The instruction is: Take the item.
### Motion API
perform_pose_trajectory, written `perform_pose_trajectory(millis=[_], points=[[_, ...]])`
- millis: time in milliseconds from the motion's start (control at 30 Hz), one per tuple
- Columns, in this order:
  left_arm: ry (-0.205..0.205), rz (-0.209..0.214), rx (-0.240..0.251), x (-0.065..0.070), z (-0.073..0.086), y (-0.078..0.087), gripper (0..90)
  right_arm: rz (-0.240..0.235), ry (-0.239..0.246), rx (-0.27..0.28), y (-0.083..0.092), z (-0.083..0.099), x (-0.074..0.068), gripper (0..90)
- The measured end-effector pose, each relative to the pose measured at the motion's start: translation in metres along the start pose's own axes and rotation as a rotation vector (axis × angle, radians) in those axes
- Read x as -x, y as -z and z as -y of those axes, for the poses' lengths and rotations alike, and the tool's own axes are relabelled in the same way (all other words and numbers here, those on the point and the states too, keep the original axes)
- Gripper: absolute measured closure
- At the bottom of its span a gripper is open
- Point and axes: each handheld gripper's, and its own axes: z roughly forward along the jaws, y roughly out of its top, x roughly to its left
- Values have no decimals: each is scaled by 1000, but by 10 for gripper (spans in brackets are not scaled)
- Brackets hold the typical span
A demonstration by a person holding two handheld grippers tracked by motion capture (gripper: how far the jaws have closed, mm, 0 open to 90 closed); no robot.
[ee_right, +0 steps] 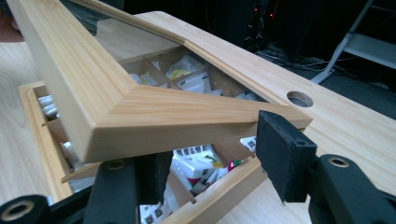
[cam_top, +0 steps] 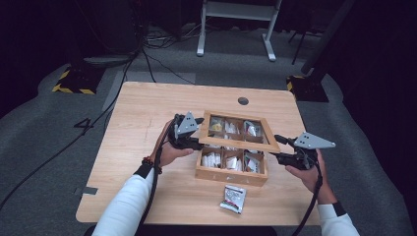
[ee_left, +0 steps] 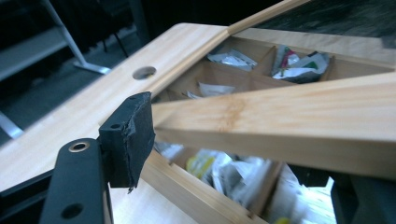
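Black jaws of the right gripper [ee_right: 205, 163] stand on either side of the near corner of the lid [ee_right: 121, 112], one pad against its edge and the other under the frame, so they seem to clasp it, though the lower contact is hidden. At the opposite end the left gripper [cam_top: 189, 135] has one pad [ee_left: 133, 135] against the lid's end; whether it grips, I cannot tell. Raised and tilted, the lid hangs between both grippers above the wooden box [cam_top: 231, 174] of packets on the table [cam_top: 142, 108], with one loose packet [cam_top: 232, 198] lying in front.
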Motion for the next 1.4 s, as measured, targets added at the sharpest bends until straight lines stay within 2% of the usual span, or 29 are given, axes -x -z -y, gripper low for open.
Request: perform_pose_trajectory(millis=[167, 400, 500, 667, 800, 867, 967, 1133, 1233, 1400], points=[[17, 8, -4, 2, 5, 10, 320, -9, 5, 4, 6, 2, -7, 450], [27, 40, -34, 10, 14, 17, 321, -8, 10, -28, 9, 10, -14, 450], [15, 51, -49, 15, 16, 19, 323, -46, 9, -31, 12, 14, -18, 408], [3, 53, -82, 21, 21, 19, 343, -54, 40, -52, 16, 15, -26, 377], [-5, 57, -105, 24, 25, 19, 345, -62, 33, -63, 15, 21, -28, 368], [-2, 76, -116, 25, 28, 19, 347, -64, 30, -67, 15, 23, -29, 367], [-5, 87, -120, 26, 30, 20, 333, -70, 28, -82, 13, 26, -30, 367], [-4, 132, -124, 28, 34, 21, 299, -83, 15, -94, 13, 30, -30, 366], [-20, 134, -136, 31, 34, 22, 273, -86, 20, -105, 12, 33, -32, 366], [-25, 146, -137, 35, 37, 25, 269, -96, 22, -119, 13, 36, -35, 355]])
